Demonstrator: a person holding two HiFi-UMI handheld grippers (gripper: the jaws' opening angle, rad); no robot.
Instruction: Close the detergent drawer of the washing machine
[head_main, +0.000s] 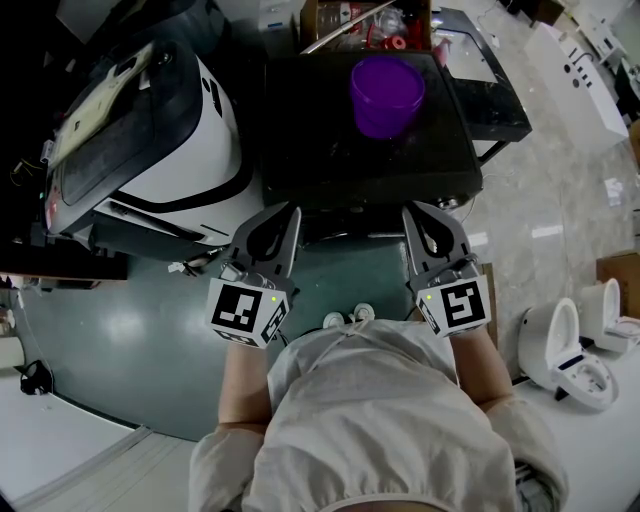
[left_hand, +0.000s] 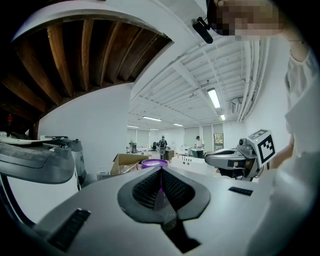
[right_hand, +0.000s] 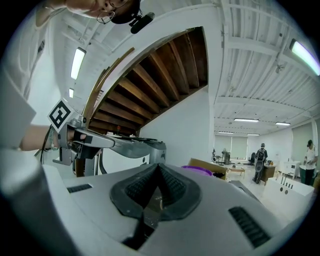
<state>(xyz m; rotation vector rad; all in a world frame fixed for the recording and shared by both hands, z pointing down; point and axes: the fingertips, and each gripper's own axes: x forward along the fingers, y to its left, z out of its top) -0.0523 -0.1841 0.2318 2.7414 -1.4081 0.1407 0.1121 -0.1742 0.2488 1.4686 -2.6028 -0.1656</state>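
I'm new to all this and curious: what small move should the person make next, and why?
Probably lower the right gripper toward the front of the black-topped machine under the purple cup. It and the left gripper hang near the body, jaws shut on nothing, and no drawer is in view.

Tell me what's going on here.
A person stands holding a gripper in each hand. The left gripper and the right gripper are raised side by side, both with jaws shut on nothing and touching nothing. They point toward a black-topped machine, probably the washing machine, with a purple bucket standing on top. The detergent drawer does not show in any view, so whether it is open or closed cannot be told.
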